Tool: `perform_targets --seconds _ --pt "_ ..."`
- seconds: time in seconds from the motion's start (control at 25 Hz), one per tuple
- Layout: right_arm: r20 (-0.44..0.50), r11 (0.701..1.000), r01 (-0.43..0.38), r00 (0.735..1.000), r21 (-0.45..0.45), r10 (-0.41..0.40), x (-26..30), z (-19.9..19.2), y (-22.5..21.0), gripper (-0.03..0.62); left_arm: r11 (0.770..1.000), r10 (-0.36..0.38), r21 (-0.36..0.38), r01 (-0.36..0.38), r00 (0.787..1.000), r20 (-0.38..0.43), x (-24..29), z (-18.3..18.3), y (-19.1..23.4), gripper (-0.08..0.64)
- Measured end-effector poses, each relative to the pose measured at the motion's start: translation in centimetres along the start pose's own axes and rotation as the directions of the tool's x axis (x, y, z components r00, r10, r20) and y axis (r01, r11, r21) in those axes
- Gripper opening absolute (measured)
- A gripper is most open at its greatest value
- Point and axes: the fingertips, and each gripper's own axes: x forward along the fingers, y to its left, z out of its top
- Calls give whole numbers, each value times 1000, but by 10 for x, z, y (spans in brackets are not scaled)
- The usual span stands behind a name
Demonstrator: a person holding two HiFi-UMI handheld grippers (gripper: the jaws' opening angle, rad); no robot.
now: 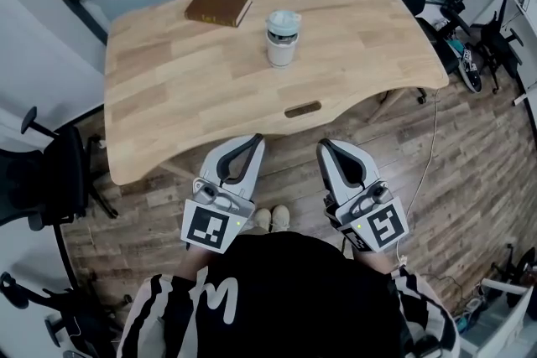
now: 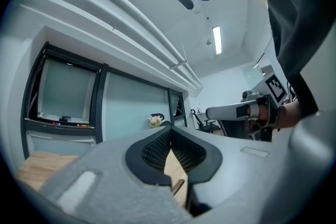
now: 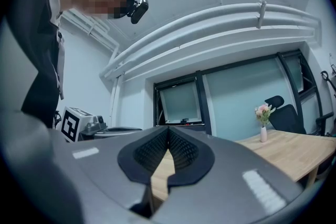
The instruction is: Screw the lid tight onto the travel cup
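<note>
L gripper [image 1: 246, 148] & R gripper [image 1: 332, 153]: jaws closed, empty, held near table [image 1: 168, 80] edge; travel cup [image 1: 282, 38] w/ lid [image 1: 284, 19] stands untouched.

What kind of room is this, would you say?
Most likely an office or lab workroom: a large wooden desk, a black office chair on wheels beside it, and a glazed partition behind.

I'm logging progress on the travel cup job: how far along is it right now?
Done: the lid sits on top of the travel cup, which stands upright mid-table; whether it is threaded can't be told.
In hand: nothing. The left tool and right tool are both shut and empty, short of the table.
Left: reach the cup, steady it and twist the lid tight.
</note>
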Motion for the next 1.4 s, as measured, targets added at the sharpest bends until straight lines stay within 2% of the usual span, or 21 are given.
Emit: perform_targets --seconds 0.48,1.12,1.4 --pt "2 1000 -19 1000 0 19 2 0 8 2 1000 5 0 -5 1000 6 -5 2 1 2" --pt "7 1000 -31 999 -1 31 -10 1 -4 2 1000 21 -4 -21 1000 -1 4 -1 -8 2" --pt "6 999 -48 999 13 48 -14 -3 -8 2 999 50 -5 -50 999 -17 0 -5 -10 2"
